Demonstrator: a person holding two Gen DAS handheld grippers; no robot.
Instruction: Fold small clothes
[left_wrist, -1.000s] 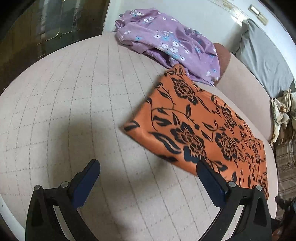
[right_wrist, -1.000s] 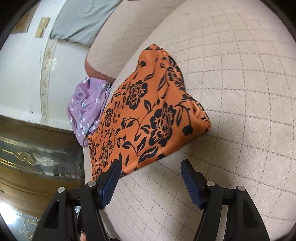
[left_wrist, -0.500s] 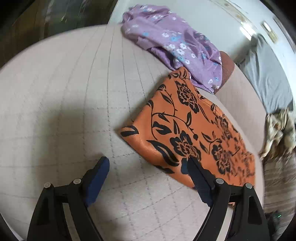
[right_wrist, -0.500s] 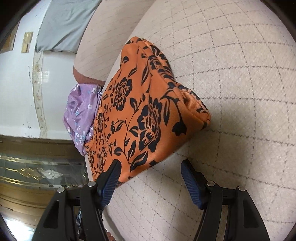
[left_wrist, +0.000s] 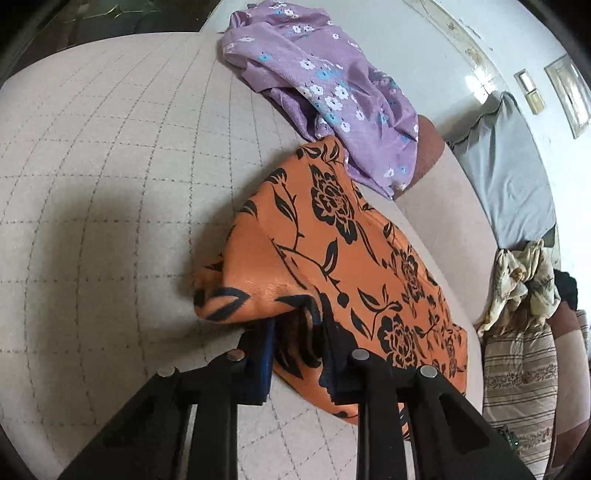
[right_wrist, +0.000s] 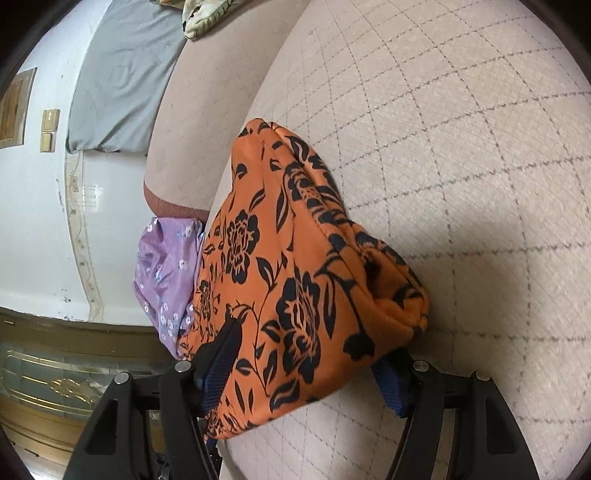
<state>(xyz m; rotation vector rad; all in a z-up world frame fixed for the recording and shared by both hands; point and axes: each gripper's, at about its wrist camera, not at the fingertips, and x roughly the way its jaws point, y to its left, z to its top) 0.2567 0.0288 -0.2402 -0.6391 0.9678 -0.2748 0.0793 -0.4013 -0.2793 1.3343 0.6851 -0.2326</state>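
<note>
**Left gripper pinches the orange cloth's corner; right gripper straddles the other end**

The orange floral cloth (left_wrist: 332, 240) lies along the back part of a beige quilted sofa seat (left_wrist: 110, 184), one end close to a purple flowered garment (left_wrist: 325, 85) heaped just behind it. Its near corner is bunched and lifted into a small peak. The left gripper (left_wrist: 299, 332) has just been closing, and its blue pads now press that corner between them, so the fabric is clamped there. At the other end, the right gripper (right_wrist: 310, 369) stands wide, with the cloth's rounded, puckered edge lying between its fingers; the left finger (right_wrist: 221, 354) rests against the fabric, but the jaws do not appear to squeeze it, so I read this tool as not yet gripping.

The step in hand looks like taking hold of two ends before a fold. The next move likely calls for the right gripper to clamp its end, then both to lift and carry one edge over the other without dragging the purple garment along.

The seat is a padded surface with a stitched grid. Beyond it are the sofa back (left_wrist: 443, 221), a grey cushion (left_wrist: 509, 177), a crumpled patterned fabric (left_wrist: 524, 280) and a pale wall (left_wrist: 424, 48) with switch plates.
</note>
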